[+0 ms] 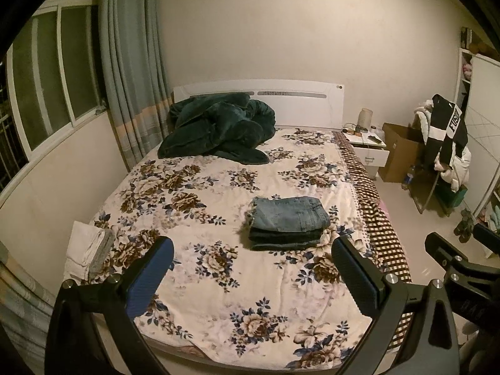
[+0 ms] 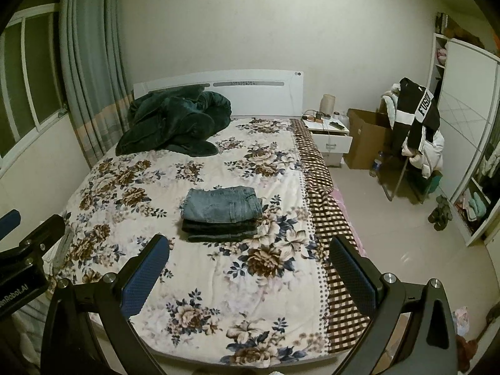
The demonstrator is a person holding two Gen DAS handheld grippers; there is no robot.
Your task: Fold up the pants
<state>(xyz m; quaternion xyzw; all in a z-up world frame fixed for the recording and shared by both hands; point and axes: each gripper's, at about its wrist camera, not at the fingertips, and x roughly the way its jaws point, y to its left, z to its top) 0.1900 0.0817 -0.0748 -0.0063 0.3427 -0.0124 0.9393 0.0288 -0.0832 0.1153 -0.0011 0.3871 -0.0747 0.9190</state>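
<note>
Left gripper [image 1: 251, 268]: fingers spread wide and released, nothing between them; it hangs above the foot of the bed, well apart from the clothes.
Right gripper [image 2: 248, 265]: also spread wide and released, gripping nothing, held above the foot end of the bed.
Pants [image 1: 289, 215]: light blue jeans, folded into a compact rectangle, lying as the top layer of a small stack of folded dark garments [image 1: 286, 239]; in the left wrist view the stack sits toward 1 o'clock from the bed's middle, and in the right wrist view [image 2: 223, 206] it lies near the centre, at about 12 o'clock from the gap between the fingers.
Bed [image 1: 218, 281]: covered with a cream floral blanket, with a brown checked border along the 3 o'clock edge.
Dark green blanket [image 1: 218, 128]: crumpled in a heap at the head end, around 11 o'clock, against the white headboard [image 1: 297, 100].
White folded cloth [image 1: 86, 250]: at the bed's 9 o'clock edge in the left wrist view.
Nightstand [image 1: 367, 150]: white, beside the bed at 2 o'clock, drawer slightly open.
Cardboard box [image 1: 400, 153]: just beside the nightstand.
Chair [image 1: 443, 156]: at 3 o'clock, piled with black and white clothing.
</note>
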